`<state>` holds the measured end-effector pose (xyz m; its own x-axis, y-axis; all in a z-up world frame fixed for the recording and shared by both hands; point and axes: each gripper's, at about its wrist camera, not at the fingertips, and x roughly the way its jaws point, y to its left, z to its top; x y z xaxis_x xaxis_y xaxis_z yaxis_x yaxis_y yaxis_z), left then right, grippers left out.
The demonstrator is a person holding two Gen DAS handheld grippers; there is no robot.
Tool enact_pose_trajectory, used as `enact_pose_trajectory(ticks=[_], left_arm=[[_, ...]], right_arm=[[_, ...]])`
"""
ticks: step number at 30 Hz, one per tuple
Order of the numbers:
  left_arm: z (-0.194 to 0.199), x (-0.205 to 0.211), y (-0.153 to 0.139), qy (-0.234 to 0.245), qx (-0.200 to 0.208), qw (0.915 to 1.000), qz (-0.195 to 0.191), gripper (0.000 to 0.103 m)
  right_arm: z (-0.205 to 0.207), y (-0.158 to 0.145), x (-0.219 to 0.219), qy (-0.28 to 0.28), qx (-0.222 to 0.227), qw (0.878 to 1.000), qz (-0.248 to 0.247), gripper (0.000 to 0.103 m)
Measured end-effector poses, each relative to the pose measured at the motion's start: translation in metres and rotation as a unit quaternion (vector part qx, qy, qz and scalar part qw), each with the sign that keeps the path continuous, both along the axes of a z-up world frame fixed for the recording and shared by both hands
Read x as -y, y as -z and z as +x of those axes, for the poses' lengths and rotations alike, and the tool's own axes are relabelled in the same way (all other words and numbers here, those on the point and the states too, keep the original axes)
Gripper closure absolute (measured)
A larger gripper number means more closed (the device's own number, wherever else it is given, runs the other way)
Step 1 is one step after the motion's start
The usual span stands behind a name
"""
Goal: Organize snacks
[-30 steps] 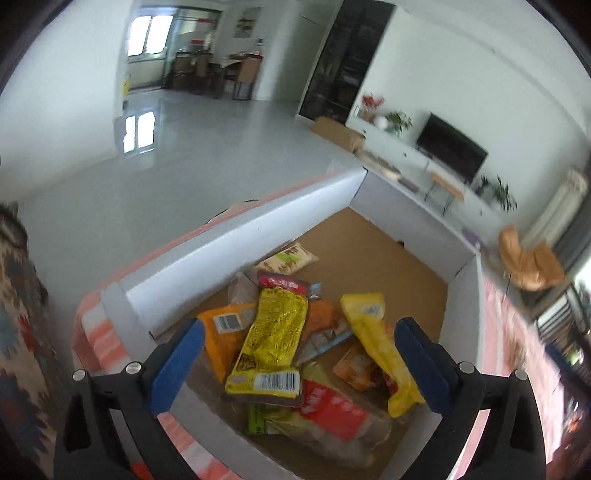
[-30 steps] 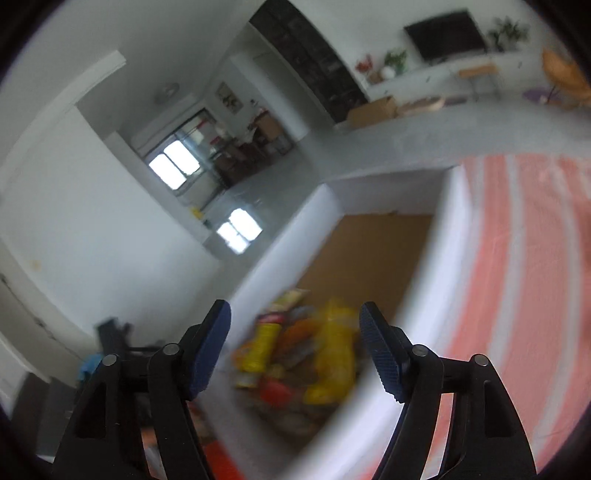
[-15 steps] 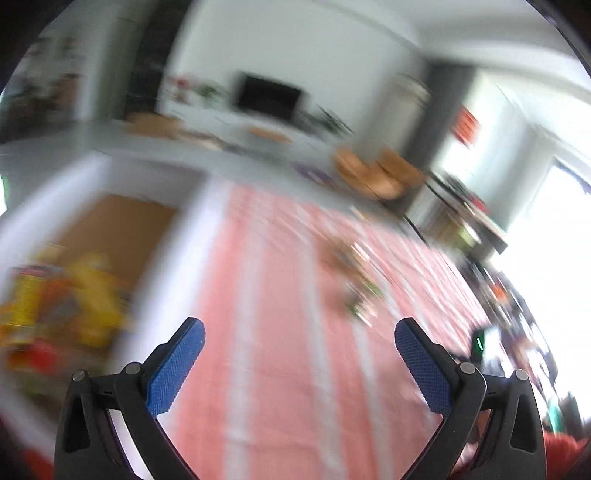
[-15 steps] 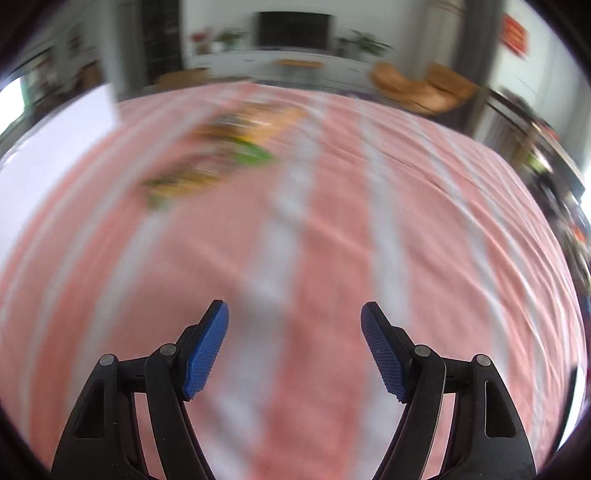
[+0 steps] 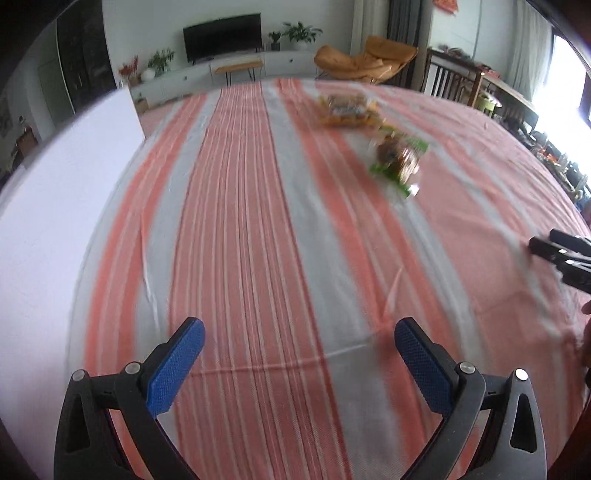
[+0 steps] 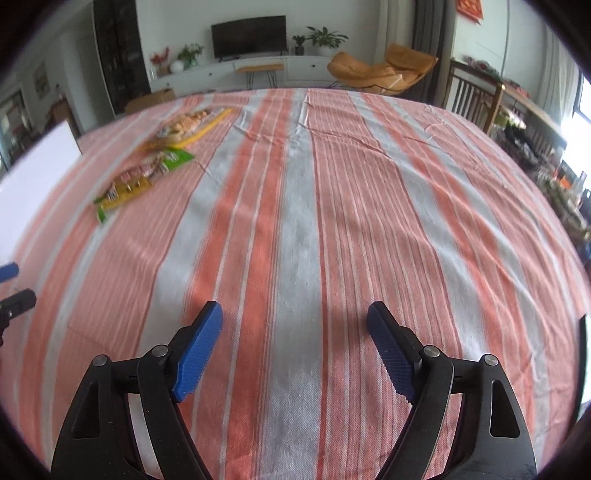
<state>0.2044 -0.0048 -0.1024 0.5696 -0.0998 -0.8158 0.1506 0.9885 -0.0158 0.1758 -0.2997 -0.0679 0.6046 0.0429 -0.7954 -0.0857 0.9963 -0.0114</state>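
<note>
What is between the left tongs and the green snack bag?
Nothing but bare striped tablecloth. In the left wrist view, the open left tongs face the green snack bag with only cloth between.

Left wrist view: low over striped desk (image 5: 258, 206), facing far TV wall (image 5: 221, 35), white box wall (image 5: 55, 206) at left.
Right wrist view: alongside, same heading.
Shared: snack packets (image 5: 397, 157) (image 6: 140, 175), TV wall.

Motion blur smears the green snack packet (image 5: 399, 162) and the orange snack packet (image 5: 347, 110) in the left wrist view, so their print is unreadable. The white box wall (image 5: 55, 221) runs off the left edge. Only a dark tip of the right gripper (image 5: 565, 254) shows at the right border.
</note>
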Motion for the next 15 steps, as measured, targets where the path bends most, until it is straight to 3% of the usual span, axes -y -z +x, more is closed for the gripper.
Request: enact_pose_trajectory(ticks=[15], left_arm=[[0.0016, -0.0001, 0.0054, -0.002, 0.007, 1.0, 0.001, 0.0]], right_arm=[[0.0041, 0.0043, 0.0025, 0.005, -0.002, 1.0, 0.004, 0.017]])
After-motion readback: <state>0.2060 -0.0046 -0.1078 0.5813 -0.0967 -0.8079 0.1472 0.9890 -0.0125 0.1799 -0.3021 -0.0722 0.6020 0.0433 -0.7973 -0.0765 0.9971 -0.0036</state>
